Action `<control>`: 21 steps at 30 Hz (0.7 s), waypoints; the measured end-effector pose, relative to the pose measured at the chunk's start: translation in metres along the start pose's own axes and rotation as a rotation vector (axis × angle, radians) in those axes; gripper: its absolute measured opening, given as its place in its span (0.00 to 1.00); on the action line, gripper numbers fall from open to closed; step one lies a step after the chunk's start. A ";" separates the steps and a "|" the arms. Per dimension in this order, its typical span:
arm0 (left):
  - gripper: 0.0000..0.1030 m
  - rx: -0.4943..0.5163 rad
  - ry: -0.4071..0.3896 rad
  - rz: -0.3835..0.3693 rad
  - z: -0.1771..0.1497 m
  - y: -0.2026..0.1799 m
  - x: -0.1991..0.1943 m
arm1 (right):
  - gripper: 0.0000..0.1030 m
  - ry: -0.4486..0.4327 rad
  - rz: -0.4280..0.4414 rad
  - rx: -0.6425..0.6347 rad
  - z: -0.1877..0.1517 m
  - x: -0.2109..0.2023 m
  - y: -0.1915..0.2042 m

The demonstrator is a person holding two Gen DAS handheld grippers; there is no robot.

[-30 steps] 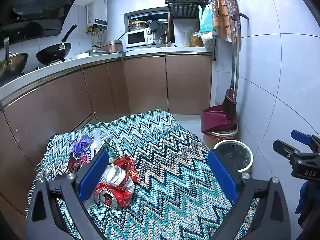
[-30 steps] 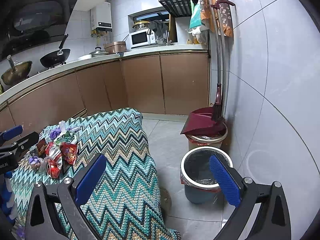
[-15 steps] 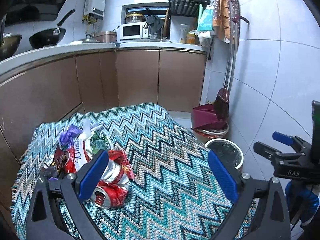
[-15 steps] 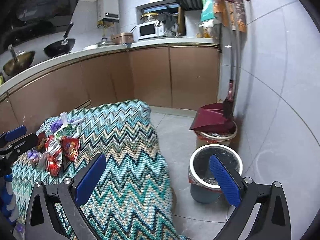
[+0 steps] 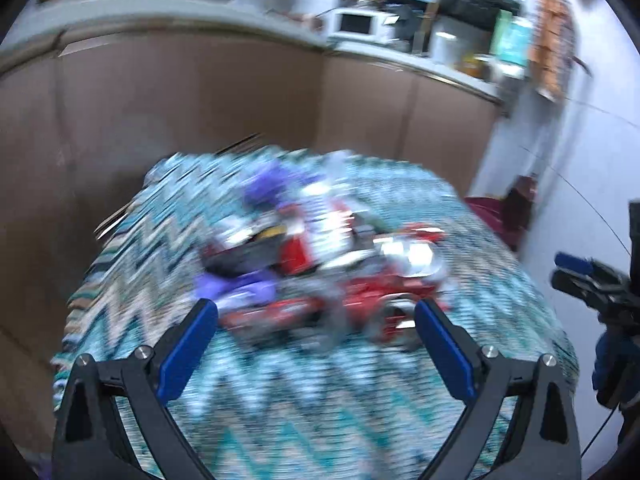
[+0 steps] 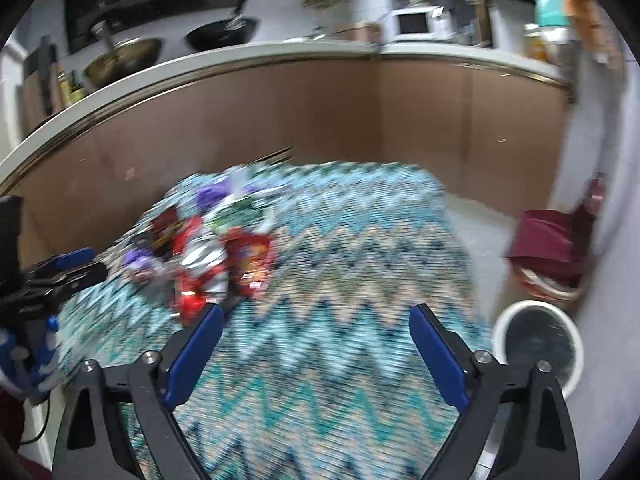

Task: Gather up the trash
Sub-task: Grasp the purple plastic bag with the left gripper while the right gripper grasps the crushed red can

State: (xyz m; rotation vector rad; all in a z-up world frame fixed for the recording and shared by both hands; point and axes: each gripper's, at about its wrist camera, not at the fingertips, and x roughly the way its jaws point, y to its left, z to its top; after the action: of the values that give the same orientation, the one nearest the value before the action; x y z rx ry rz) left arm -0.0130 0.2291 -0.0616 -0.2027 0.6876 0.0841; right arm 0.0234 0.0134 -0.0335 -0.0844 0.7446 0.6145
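Zigzag cloth [image 6: 360, 264] — trash pile [image 6: 208, 248] on it; bin [image 6: 536, 344] beside.

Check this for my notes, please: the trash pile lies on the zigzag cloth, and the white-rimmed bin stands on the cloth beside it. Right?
Not quite. The trash pile does lie on the zigzag cloth, but the white-rimmed bin stands on the floor past the cloth's right edge, not on the cloth. The right wrist view shows it.

Even indoor light, fairly bright. Heavy motion blur smears both views, worst on left wrist. Fisheye bends counter edge [image 6: 240, 56]; dark corners. Glare on can [image 5: 408, 256].
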 end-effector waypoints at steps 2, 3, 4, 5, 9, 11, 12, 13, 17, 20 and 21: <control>0.96 -0.054 0.012 0.010 0.001 0.025 0.005 | 0.85 0.025 0.068 -0.006 0.005 0.016 0.010; 0.96 -0.079 0.021 0.013 0.002 0.038 0.009 | 0.85 0.036 0.097 -0.013 0.008 0.026 0.016; 0.96 -0.090 0.029 0.019 0.003 0.047 0.013 | 0.85 0.047 0.118 -0.024 0.011 0.035 0.023; 0.95 -0.093 0.035 0.023 0.003 0.052 0.016 | 0.85 0.054 0.129 -0.029 0.012 0.040 0.025; 0.90 -0.096 0.066 0.017 0.006 0.067 0.036 | 0.85 0.100 0.195 -0.034 0.016 0.070 0.037; 0.82 -0.103 0.085 -0.011 0.006 0.073 0.046 | 0.83 0.117 0.209 -0.031 0.016 0.078 0.037; 0.76 -0.106 0.097 -0.029 0.006 0.076 0.053 | 0.82 0.126 0.220 -0.023 0.016 0.083 0.036; 0.75 -0.108 0.110 -0.045 0.006 0.077 0.058 | 0.82 0.132 0.227 -0.015 0.016 0.088 0.036; 0.70 -0.118 0.140 -0.075 0.008 0.078 0.076 | 0.80 0.156 0.248 0.013 0.015 0.104 0.032; 0.56 -0.123 0.167 -0.103 0.007 0.079 0.085 | 0.76 0.167 0.263 0.023 0.016 0.111 0.032; 0.55 -0.122 0.167 -0.102 0.006 0.079 0.087 | 0.74 0.172 0.270 0.025 0.016 0.114 0.032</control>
State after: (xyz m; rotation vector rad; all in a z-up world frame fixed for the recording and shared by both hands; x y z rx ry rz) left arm 0.0466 0.3087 -0.1253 -0.3641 0.8379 0.0114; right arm 0.0805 0.1004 -0.0916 -0.0131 0.9390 0.8627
